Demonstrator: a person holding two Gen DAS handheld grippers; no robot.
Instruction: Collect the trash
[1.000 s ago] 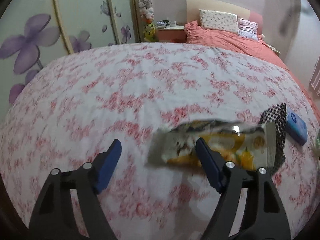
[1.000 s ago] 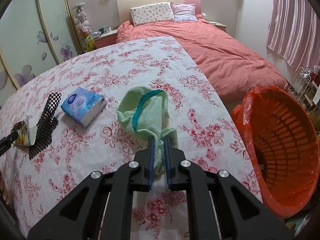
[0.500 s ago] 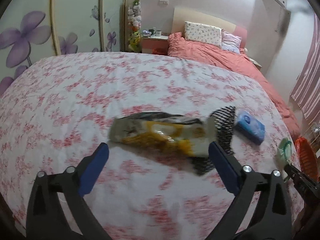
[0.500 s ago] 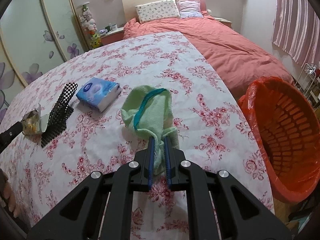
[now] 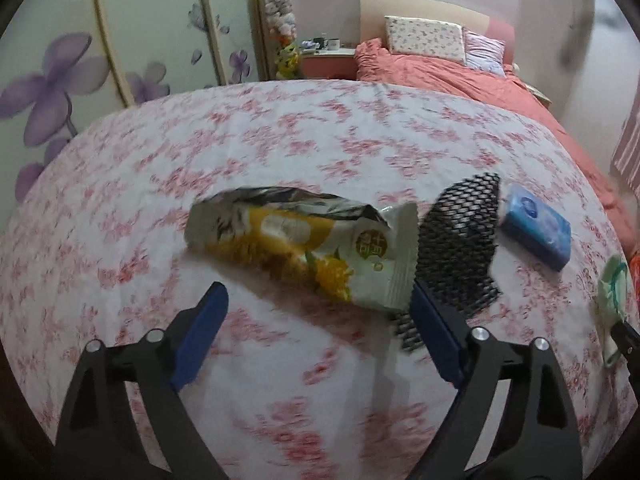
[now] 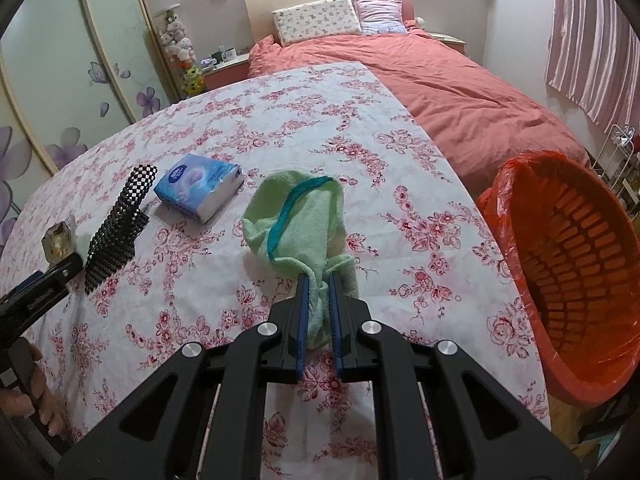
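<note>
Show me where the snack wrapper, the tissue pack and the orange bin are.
snack wrapper [image 5: 304, 248]: left wrist view, middle of its printed front.
tissue pack [image 6: 200, 186]: right wrist view, its blue top face.
orange bin [image 6: 580, 256]: right wrist view, its slotted inner wall.

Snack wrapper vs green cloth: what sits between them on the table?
In the right wrist view, between the snack wrapper and the green cloth lie the black mesh piece, then the blue tissue pack.
</note>
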